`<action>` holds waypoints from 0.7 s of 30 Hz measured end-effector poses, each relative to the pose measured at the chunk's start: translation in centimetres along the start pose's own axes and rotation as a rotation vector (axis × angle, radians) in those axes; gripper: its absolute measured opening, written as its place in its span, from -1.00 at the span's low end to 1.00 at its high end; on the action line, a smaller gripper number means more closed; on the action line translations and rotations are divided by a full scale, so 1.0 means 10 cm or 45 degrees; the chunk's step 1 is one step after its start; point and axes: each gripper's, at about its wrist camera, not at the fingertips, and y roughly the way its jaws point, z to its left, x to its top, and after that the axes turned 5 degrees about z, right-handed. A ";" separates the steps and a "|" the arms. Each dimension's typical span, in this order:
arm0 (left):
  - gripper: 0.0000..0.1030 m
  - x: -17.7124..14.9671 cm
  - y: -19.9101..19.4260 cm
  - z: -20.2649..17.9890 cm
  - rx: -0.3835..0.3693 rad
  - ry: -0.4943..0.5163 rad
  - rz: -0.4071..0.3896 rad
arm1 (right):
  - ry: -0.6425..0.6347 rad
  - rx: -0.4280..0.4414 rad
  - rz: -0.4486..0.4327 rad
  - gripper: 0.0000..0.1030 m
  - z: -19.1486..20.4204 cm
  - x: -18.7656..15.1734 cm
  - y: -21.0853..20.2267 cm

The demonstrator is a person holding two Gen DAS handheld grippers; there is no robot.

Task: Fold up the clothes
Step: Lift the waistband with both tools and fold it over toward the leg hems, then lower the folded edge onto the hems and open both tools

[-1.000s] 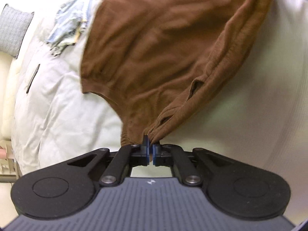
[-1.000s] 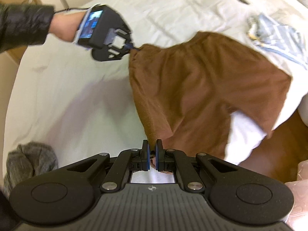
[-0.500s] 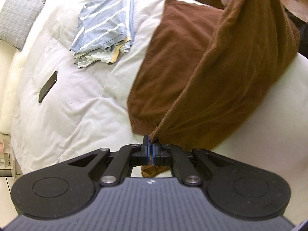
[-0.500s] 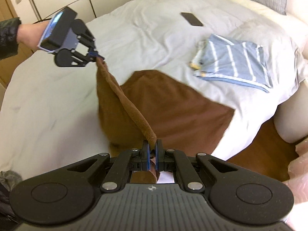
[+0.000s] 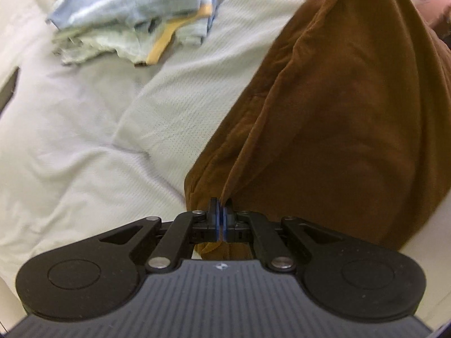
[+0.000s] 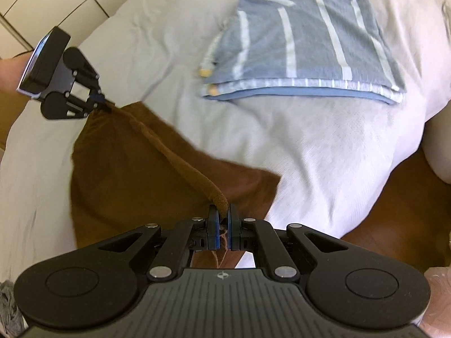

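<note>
1. At far left of the right wrist view: left gripper (image 6: pixel 103 104), held by a hand (image 6: pixel 8 70), jaws clamped on one end of the brown garment's (image 6: pixel 135 174) top edge.
2. Between the two grippers: that edge, stretched taut as a rolled band; long axis running from upper left down to the near centre.
3. Below the band: remaining cloth hanging and draping onto the bed (image 6: pixel 157 64), doubled over itself.
4. At near centre: right gripper (image 6: pixel 222 225), jaws pinched shut on the other end.
5. To the right: striped blue garment (image 6: pixel 304 42), already folded, well apart.
6. Likely next: both ends lowered together, away from the jaws, onto the bed.
</note>
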 end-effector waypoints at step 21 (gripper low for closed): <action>-0.42 -0.84 0.24 0.50 -0.192 -0.863 -0.136 | 0.190 0.016 0.015 -0.31 -0.31 -0.04 0.28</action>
